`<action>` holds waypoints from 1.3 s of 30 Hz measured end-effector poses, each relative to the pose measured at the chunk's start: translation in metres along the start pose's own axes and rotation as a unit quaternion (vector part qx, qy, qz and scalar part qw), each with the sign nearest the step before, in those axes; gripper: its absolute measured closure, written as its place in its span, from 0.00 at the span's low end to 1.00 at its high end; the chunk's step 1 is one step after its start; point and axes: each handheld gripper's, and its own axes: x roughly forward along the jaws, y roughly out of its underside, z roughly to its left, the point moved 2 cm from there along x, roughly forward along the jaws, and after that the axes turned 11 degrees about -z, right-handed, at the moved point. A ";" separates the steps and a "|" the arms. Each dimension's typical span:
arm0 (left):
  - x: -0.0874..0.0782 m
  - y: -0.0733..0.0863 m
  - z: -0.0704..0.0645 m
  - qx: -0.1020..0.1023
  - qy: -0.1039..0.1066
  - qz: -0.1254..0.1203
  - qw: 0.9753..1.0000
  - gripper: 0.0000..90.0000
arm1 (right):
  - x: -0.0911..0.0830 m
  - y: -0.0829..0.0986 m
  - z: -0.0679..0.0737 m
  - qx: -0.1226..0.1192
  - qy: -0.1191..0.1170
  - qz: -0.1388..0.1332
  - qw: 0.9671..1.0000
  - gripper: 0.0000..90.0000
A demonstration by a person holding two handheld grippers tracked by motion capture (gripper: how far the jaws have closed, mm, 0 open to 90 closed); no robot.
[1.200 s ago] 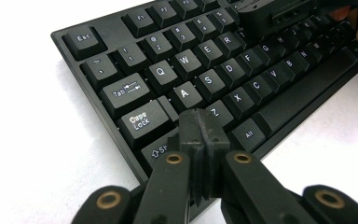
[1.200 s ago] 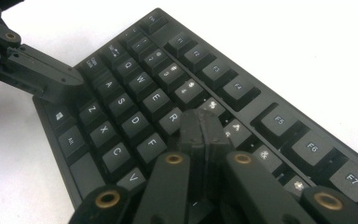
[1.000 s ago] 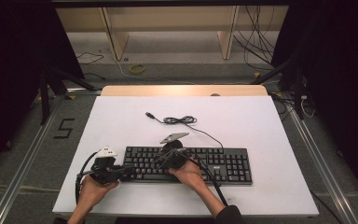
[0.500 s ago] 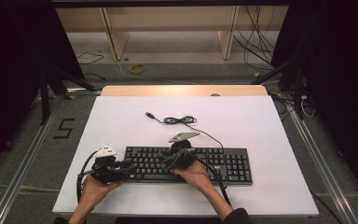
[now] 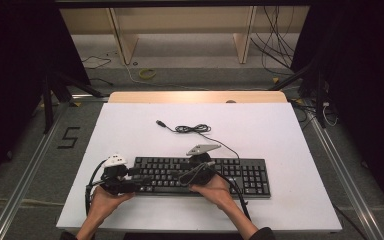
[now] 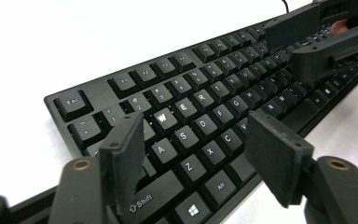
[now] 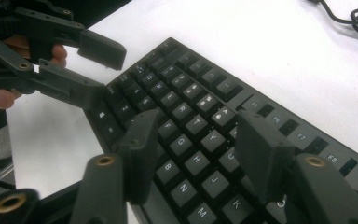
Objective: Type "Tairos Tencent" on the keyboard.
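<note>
A black keyboard (image 5: pixel 240 175) lies near the front of the white table (image 5: pixel 280 130). Its thin cable (image 5: pixel 192 129) coils behind it and ends in a loose USB plug (image 5: pixel 159 122). My left gripper (image 5: pixel 141 181) is open over the keyboard's left end, with the A, S, Z and X keys (image 6: pixel 191 144) showing between its jaws (image 6: pixel 196 135). Open as well, my right gripper (image 5: pixel 186 175) hovers above the G, H, T and Y keys (image 7: pixel 191 140) of the keyboard (image 7: pixel 186 93). The two grippers point at each other: the right gripper (image 6: pixel 293 46) appears far off, and the left gripper (image 7: pixel 107 70) likewise.
A wooden strip (image 5: pixel 197 96) runs along the table's far edge. Beyond it, shelf legs (image 5: pixel 122 40) and loose cables (image 5: pixel 275 45) sit on the floor. Bare white table lies to the right of and behind the keyboard. Dark frames flank both sides.
My right gripper has shifted a little to the right along the keyboard. The left gripper has stayed about where it was. Both stayed open.
</note>
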 end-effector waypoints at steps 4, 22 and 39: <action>0.002 -0.002 -0.001 0.002 0.004 -0.003 1.000 0.38 | -0.003 0.002 0.001 -0.001 -0.003 -0.002 1.000 0.51; 0.016 -0.011 -0.001 0.002 0.008 0.005 1.000 0.54 | -0.018 0.007 0.003 -0.001 -0.012 -0.010 1.000 0.43; 0.035 -0.015 0.000 0.006 0.011 0.040 0.999 0.91 | -0.026 0.011 0.005 -0.004 -0.011 -0.015 1.000 0.39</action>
